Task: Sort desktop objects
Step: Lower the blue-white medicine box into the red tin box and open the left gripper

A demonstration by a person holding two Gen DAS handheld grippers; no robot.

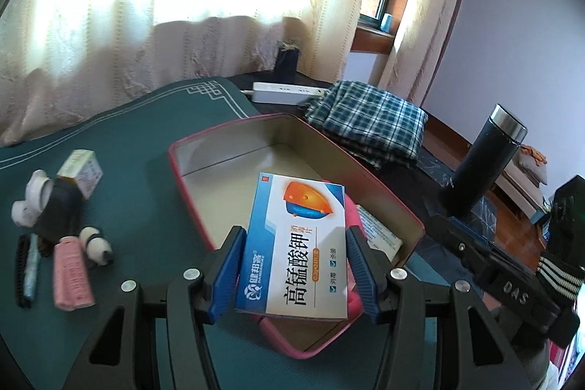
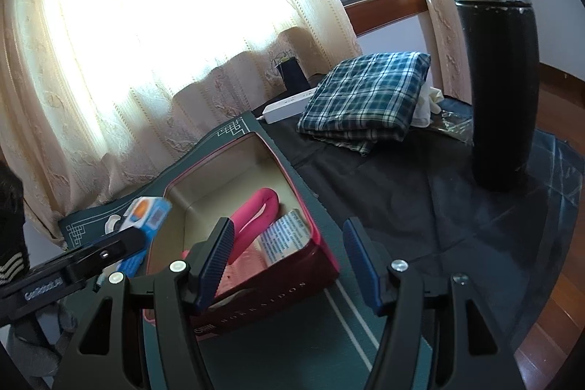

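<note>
My left gripper is shut on a blue and white medicine box and holds it above the open pink tin. From the right wrist view the same box hangs over the tin's left rim. Inside the tin lie a pink curved item and a printed packet. My right gripper is open and empty, just right of the tin's near corner. Left of the tin on the green mat lie a small box, a pink roll, a panda figure and a black comb.
A folded plaid cloth and a white power strip lie behind the tin. A tall black flask stands at the right on dark cloth. A curtain hangs behind the table. The wooden floor shows past the right edge.
</note>
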